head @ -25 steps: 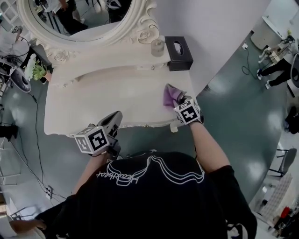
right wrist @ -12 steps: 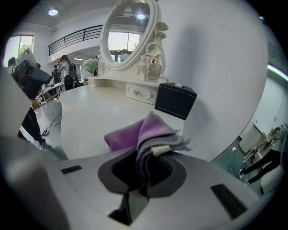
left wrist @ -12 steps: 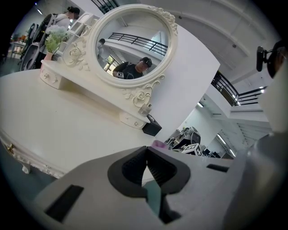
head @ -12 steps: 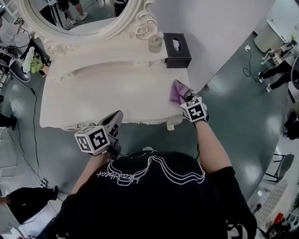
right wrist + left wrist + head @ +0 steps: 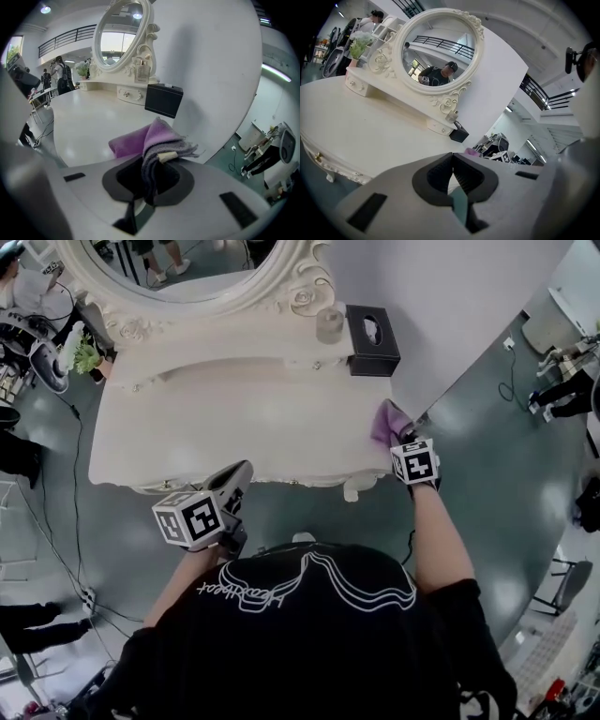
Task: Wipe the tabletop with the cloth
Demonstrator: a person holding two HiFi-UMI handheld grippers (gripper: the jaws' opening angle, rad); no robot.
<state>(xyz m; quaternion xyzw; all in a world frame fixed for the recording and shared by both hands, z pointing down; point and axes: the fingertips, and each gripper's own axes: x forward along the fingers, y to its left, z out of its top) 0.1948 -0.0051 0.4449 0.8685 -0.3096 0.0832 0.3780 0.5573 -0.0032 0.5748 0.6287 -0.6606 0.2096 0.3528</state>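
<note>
Pinching fuzzy purple cloth [image 5: 140, 139] (right tool [image 5: 151, 172])

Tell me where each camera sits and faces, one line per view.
Head view: on the person's head, looking down at the dressing table; shirt, arms, left tool, right tool show.
Left gripper view: on the left tool, facing the mirror across the dressing table; shut, empty jaws show.
Right gripper view: on the right tool, facing the black box; jaws clamp the purple cloth.
All three share the mirror.

head view looked steeply down over bench [image 5: 234, 418]; both gripper views sat low, close above it, sharing mirror [image 5: 436, 49], black box [image 5: 163, 100].
</note>
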